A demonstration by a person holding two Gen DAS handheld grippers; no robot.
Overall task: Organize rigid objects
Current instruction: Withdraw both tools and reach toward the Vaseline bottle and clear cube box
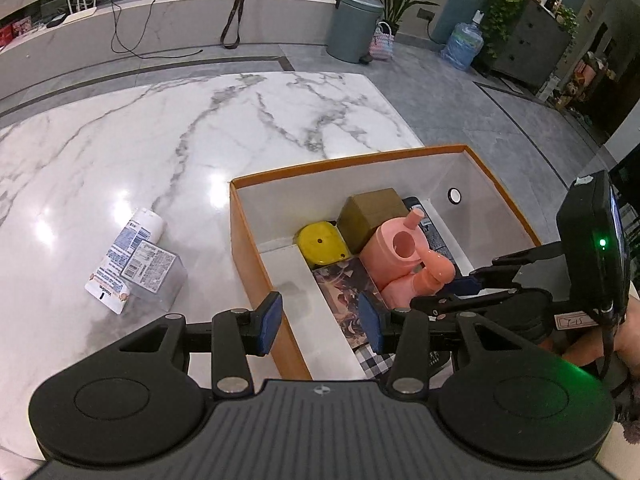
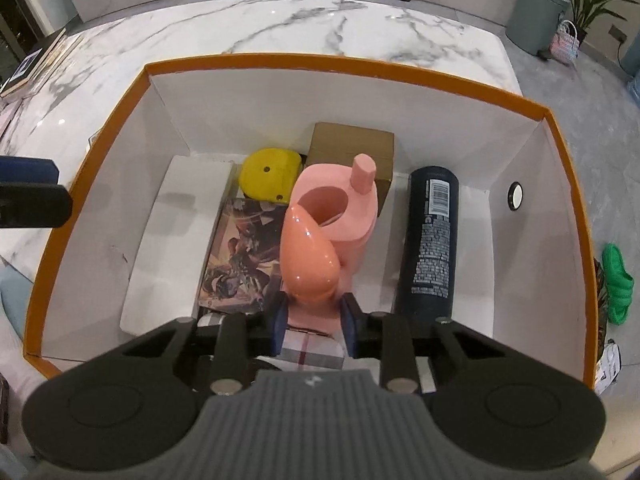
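From the left wrist view, the left claw [image 1: 320, 322] is hanging with its blue pads spread wide apart, gripping nothing, straddling the near left wall of the orange-rimmed box [image 1: 256, 264], one pad outside over the marble worktop [image 1: 168, 144] and one inside. Ahead of it inside the box are lying a yellow shell [image 1: 320, 245], a brown carton [image 1: 372, 216], a picture card [image 1: 346, 294] and the pink watering can [image 1: 404, 260], whose handle the right claw [image 1: 460, 286] is reaching in to from the right. To the left of the left claw, outside the box, a printed white packet [image 1: 128, 256] and a small clear box [image 1: 154, 272] are resting on open worktop with free room beyond. From the right wrist view, the right claw [image 2: 314, 320] is sitting clamped on the pink watering can [image 2: 332, 232] at the base of its glossy handle, the can standing in the middle of the box. Left of the can are showing the picture card [image 2: 236, 256] and yellow shell [image 2: 270, 176], behind it the brown carton [image 2: 352, 146], and to the right a dark cylinder [image 2: 430, 240] lying lengthwise. A checked item [image 2: 312, 346] below the claw is mostly hidden. The box floor is showing bare at far left, and the orange rim [image 2: 344, 65] is enclosing everything.
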